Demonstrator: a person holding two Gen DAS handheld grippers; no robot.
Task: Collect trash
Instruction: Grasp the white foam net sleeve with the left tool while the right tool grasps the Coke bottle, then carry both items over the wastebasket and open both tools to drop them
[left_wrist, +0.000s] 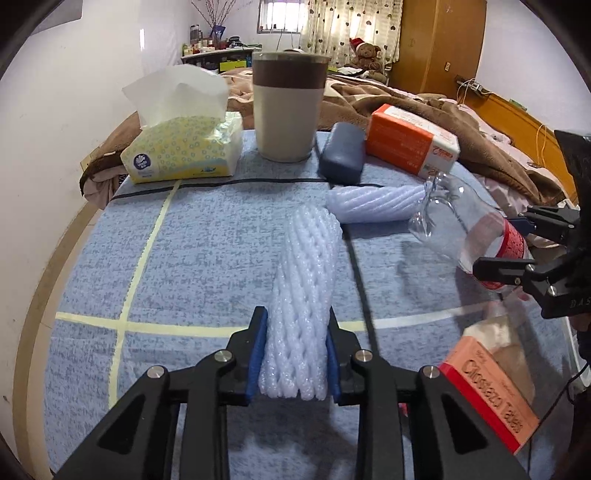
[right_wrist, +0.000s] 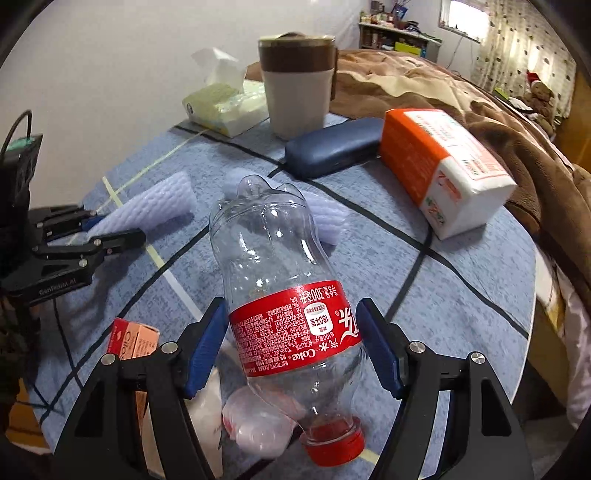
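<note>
left gripper (left_wrist: 295, 354) angled down, clamped on foam net sleeve (left_wrist: 306, 288) | right gripper (right_wrist: 291, 347) angled down, gripping clear cola bottle (right_wrist: 284, 295), cap toward camera

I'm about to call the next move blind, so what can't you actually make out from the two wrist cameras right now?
- Trash bin or bag: in neither view.
- Right gripper on the clear bottle: right wrist view leaves it unclear whether the blue pads press the label.
- Second foam sleeve: mostly hidden behind the bottle in right wrist view.
- Pink box: cut off by gripper arms in both views.
- Left gripper grips the foam net; its underside is hidden.
</note>
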